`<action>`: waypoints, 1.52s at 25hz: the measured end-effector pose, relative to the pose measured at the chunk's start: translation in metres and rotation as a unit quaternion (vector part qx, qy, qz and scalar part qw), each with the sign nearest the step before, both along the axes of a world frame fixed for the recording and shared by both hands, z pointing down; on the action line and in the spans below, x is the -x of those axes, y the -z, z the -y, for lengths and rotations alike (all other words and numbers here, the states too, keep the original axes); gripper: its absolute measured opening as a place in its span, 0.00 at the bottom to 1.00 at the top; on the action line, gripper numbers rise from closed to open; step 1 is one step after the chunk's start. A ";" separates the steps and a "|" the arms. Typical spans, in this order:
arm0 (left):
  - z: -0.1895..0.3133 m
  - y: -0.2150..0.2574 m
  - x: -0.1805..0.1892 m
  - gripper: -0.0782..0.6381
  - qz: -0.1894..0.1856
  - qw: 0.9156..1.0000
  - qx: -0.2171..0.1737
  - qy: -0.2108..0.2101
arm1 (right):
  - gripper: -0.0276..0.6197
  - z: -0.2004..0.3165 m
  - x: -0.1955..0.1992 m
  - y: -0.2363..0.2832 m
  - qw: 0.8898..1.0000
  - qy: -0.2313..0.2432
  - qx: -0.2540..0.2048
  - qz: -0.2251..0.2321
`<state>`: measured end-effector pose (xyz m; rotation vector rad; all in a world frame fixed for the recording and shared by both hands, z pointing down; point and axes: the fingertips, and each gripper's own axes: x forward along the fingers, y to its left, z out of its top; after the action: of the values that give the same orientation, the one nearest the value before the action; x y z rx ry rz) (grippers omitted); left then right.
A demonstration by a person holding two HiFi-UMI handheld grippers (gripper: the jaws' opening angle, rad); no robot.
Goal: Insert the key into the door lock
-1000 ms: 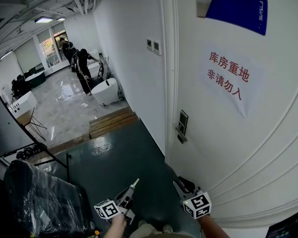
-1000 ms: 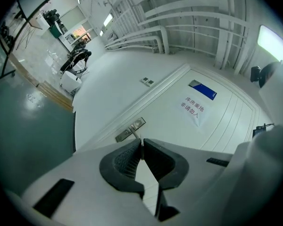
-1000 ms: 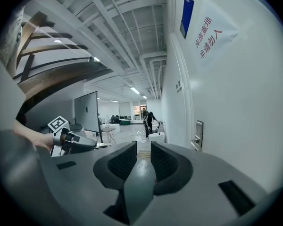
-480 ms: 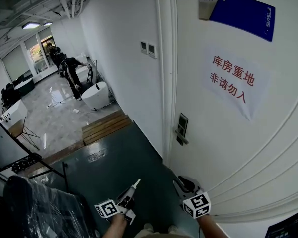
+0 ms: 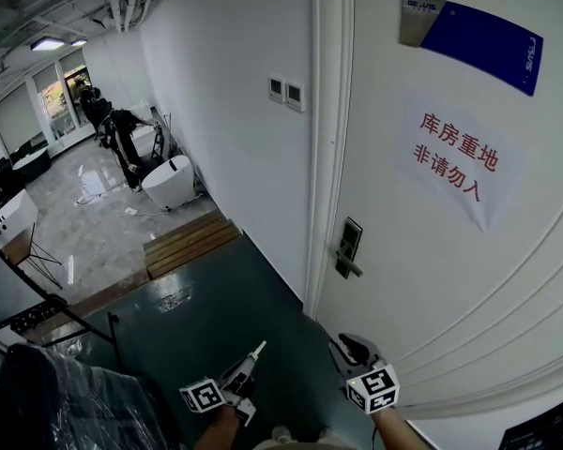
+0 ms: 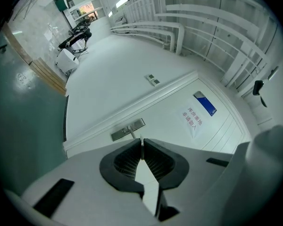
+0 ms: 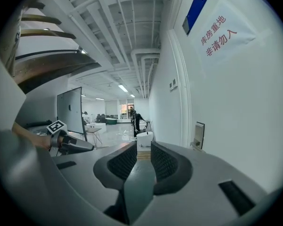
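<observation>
The white door (image 5: pixel 432 279) fills the right of the head view, with its dark lock plate and lever handle (image 5: pixel 348 248) at mid height. My left gripper (image 5: pixel 255 352) hangs low, well below and left of the lock, shut on a thin silvery key (image 5: pixel 258 348) that sticks out of its tip. In the left gripper view the key (image 6: pixel 141 144) shows as a sliver between the closed pads, pointing just below the lock plate (image 6: pixel 127 129). My right gripper (image 5: pixel 342 347) hangs beside the door, open and holding nothing. Its own view shows the lock (image 7: pixel 198 134) ahead on the right.
A paper sign with red characters (image 5: pixel 458 162) and a blue plate (image 5: pixel 479 37) hang on the door. Wall switches (image 5: pixel 286 90) sit left of the frame. A wooden step (image 5: pixel 188 242), a white tub (image 5: pixel 169 178) and people (image 5: pixel 122 131) lie down the hall. A plastic-wrapped object (image 5: pixel 56 392) stands lower left.
The head view has swung slightly toward the door, so the lock and sign sit a little further right. Both grippers keep nearly the same low place.
</observation>
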<state>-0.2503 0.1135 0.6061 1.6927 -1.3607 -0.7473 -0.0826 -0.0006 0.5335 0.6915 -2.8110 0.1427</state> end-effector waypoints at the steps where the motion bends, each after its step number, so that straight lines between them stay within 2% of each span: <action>1: 0.000 0.000 0.005 0.15 0.000 1.000 -0.001 -0.002 | 0.18 0.000 0.004 0.000 1.000 -0.003 -0.001 -0.001; 10: -0.001 -0.007 0.044 0.15 0.001 1.000 -0.005 -0.012 | 0.18 -0.006 0.028 -0.006 1.000 -0.025 -0.009 -0.004; 17: -0.003 -0.016 0.054 0.15 -0.015 1.000 -0.002 -0.008 | 0.18 -0.010 0.034 -0.014 0.999 -0.028 -0.008 -0.016; 28: 0.010 -0.017 0.053 0.15 -0.020 1.000 0.004 0.011 | 0.18 0.024 0.039 -0.018 1.000 -0.013 -0.003 -0.017; 34: 0.039 -0.006 0.047 0.15 -0.024 1.000 0.005 0.011 | 0.18 0.053 0.037 -0.008 1.000 -0.007 -0.005 -0.010; 38: 0.063 -0.002 0.031 0.15 -0.031 0.999 0.002 0.005 | 0.18 0.069 0.021 -0.005 1.000 -0.010 -0.003 -0.011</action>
<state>-0.2818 0.0504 0.6082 1.6470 -1.3268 -0.7952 -0.1040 -0.0696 0.5384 0.7185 -2.7860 0.1304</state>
